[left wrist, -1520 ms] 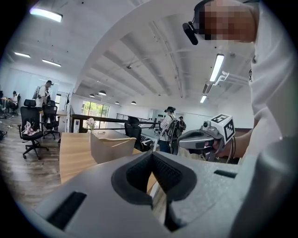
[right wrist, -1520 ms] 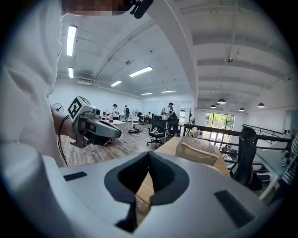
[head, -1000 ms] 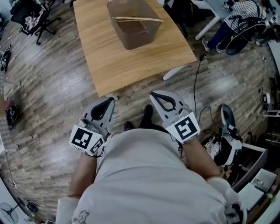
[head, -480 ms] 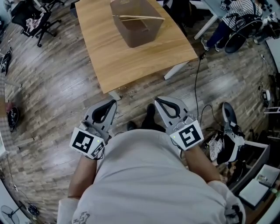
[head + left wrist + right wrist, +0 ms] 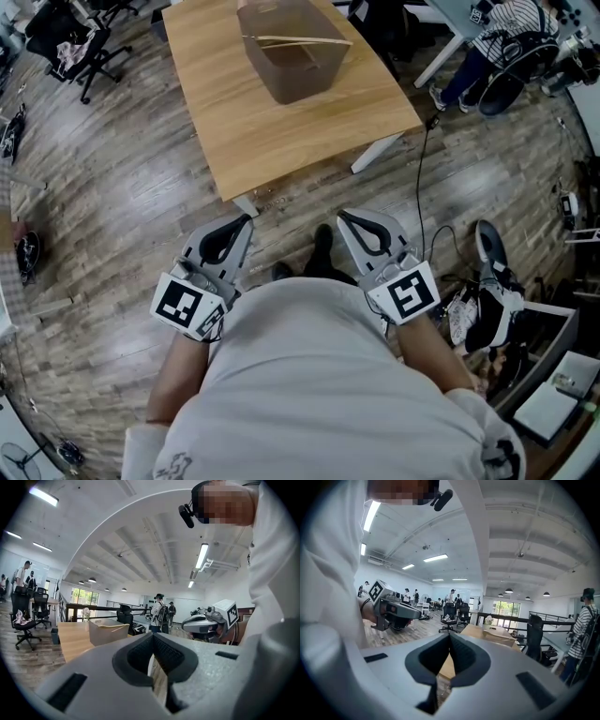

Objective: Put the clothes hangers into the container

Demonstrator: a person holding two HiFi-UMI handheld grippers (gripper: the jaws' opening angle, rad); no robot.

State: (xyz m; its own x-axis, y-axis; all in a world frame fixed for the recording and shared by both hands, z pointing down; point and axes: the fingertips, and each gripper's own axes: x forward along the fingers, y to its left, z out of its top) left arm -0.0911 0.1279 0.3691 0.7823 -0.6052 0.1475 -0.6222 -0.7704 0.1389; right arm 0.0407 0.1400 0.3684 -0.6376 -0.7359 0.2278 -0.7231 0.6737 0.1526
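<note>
A translucent brown container (image 5: 292, 52) stands on the far part of the wooden table (image 5: 253, 122). A wooden clothes hanger (image 5: 298, 40) lies across its rim. My left gripper (image 5: 246, 219) and right gripper (image 5: 343, 217) are held close to my body, over the floor and short of the table's near edge. Both are shut with nothing between the jaws. In the left gripper view the closed left gripper (image 5: 151, 637) points toward the container (image 5: 108, 632). In the right gripper view the shut right gripper (image 5: 450, 637) faces the table and container (image 5: 499, 637).
An office chair (image 5: 70, 37) stands left of the table. A black cable (image 5: 419, 187) runs over the floor to the right, near shoes (image 5: 487, 281). A seated person (image 5: 506, 37) is at the far right. Several people stand in the background of the gripper views.
Both grippers have sunk slightly toward my body and stay shut. The table and container sit a touch further right in the head view.
</note>
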